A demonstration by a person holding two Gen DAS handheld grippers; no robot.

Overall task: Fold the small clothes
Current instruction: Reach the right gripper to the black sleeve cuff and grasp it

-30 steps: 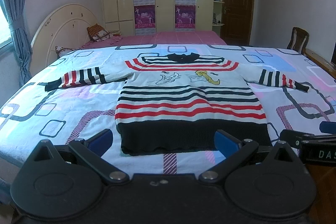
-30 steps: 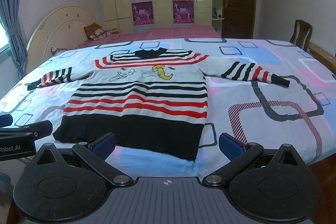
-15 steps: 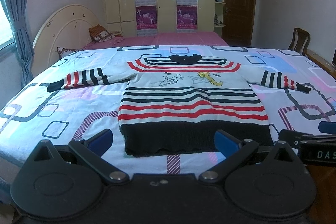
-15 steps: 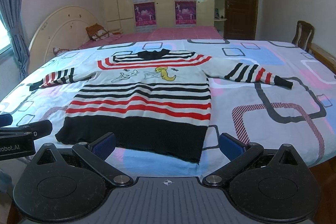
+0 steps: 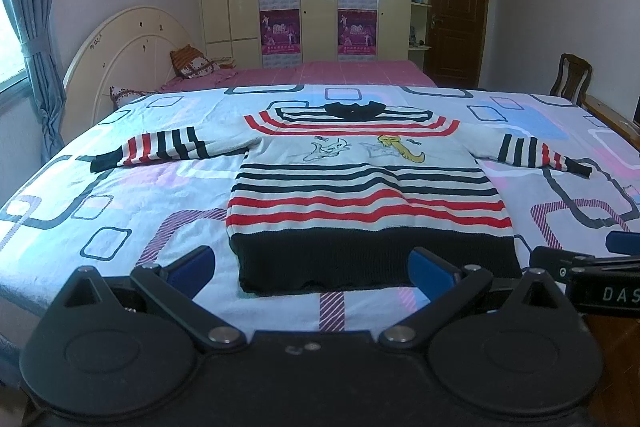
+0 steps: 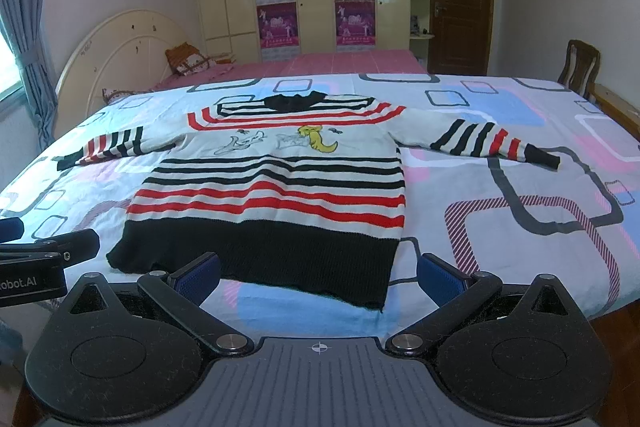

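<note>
A small striped sweater lies flat on the bed, face up, both sleeves spread wide, its black hem nearest me. It has red and black bands, a black collar and a cartoon print on the chest. My left gripper is open in front of the hem, its blue pads wide apart and holding nothing. My right gripper is also open, near the hem's right corner, and holds nothing. Each gripper's tip shows at the edge of the other's view.
The bed sheet is pale with rounded-square patterns and reaches the near edge. A pink bed and a round headboard lie behind. A wooden chair stands at the far right, a curtain at the left.
Both views have shifted slightly, so the sweater sits a little lower and to the right in frame. The sweater itself has not moved and both grippers stay open.
</note>
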